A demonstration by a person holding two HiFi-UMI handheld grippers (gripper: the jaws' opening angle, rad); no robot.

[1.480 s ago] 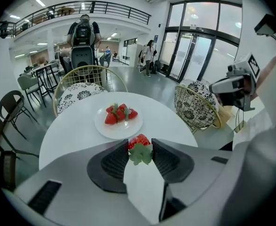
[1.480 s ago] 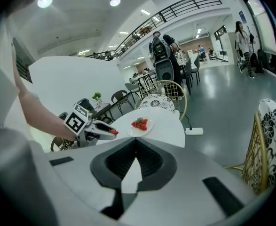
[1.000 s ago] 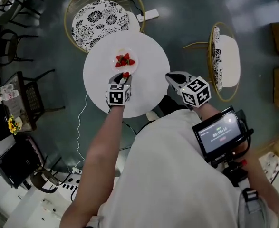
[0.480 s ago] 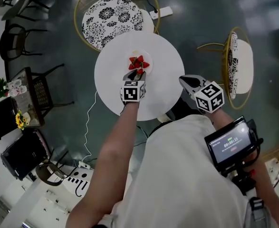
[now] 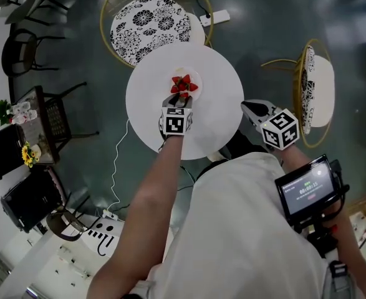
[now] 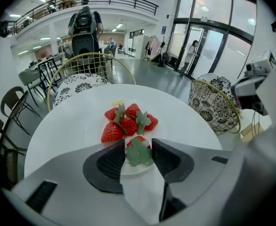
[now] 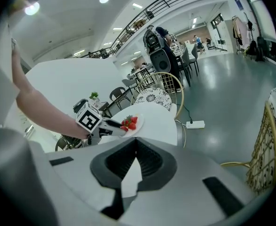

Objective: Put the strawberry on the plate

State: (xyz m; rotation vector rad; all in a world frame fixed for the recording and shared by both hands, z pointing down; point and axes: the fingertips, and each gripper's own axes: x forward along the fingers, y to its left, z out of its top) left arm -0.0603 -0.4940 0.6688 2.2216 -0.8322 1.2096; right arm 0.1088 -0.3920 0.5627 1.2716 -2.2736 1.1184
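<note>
Now: strawberry (image 6: 138,150) is clamped in L gripper (image 6: 138,145), held just over plate (image 5: 192,75) near rim, toward tabletop (image 5: 220,123) far edge. R gripper (image 7: 134,147) is seen closed, empty, off right edge.

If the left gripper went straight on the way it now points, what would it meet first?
Most likely the pile of strawberries on the plate, straight beyond the strawberry that the left gripper holds in its jaws; depth is hard to judge.
</note>
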